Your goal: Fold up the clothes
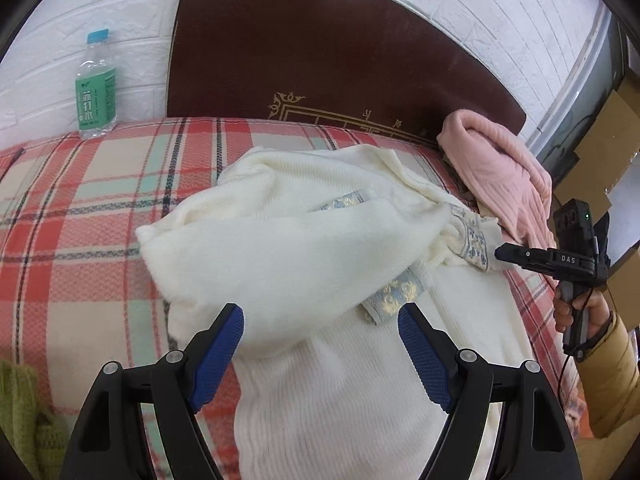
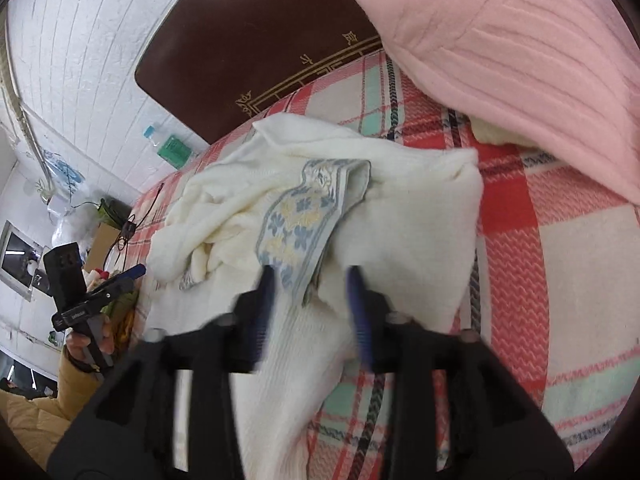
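Left wrist view, left claw spread above cream sweater, right claw parted.

**A bedroom in a home**

The clothes lie on a bed covered by a red, cream and mint plaid blanket. Beyond the jaws stands a dark brown padded headboard with gold ornament and characters along its lower edge. Behind it rises a white brick-pattern wall. A water bottle with a green label stands at the head of the bed, ahead and to the left of the left jaws. A pink knitted garment is heaped ahead and to the right. Cardboard boxes stand off the bed's far right side.
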`<state>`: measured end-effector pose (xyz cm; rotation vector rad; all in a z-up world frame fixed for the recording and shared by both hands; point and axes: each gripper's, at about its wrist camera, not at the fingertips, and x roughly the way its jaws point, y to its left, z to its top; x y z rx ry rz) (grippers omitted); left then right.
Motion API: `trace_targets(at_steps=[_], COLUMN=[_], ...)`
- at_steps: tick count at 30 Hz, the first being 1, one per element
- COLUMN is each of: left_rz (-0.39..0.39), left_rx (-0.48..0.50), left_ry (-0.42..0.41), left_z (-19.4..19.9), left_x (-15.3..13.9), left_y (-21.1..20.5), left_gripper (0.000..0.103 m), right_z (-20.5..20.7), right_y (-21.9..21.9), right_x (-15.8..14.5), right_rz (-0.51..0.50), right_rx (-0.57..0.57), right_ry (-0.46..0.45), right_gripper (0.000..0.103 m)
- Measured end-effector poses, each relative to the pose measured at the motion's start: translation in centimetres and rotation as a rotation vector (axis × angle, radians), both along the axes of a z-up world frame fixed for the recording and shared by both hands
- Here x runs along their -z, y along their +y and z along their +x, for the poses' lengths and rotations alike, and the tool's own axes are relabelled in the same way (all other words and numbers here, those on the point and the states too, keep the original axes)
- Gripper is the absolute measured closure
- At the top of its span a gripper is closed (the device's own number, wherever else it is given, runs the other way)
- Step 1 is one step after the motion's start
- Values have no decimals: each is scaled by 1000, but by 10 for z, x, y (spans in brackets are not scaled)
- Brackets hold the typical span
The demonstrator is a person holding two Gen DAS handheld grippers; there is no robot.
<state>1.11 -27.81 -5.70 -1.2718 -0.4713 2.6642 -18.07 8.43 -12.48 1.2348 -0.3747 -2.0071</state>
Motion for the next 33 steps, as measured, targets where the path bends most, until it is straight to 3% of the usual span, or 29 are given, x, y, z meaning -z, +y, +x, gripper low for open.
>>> trace_targets(at_steps=[1,7,14,22,26,33], left_rz=[2,-23,53,142,209,333], left_rx=[2,-14,-49,-23,15,82], left_ry=[1,-49,-119,-128,-115,-98], left_z=[11,78,131,159,162,159], left_x=[-1,10,32,43,45,50], left_y=[-1,1,9,28,40,60], left_gripper=[22,22,21,15,1,1], right_z=[11,69,133,170,180,195], right_y=[4,6,4,17,35,37], right_x=[-2,1,9,8,8,20], right_rz=[-19,-57,-69,-37,-16,-25], right_rx=[3,-56,-124,-151,-124,-124], right_ry=[19,49,49,87,91,87], right_gripper=[13,13,13,10,1,1])
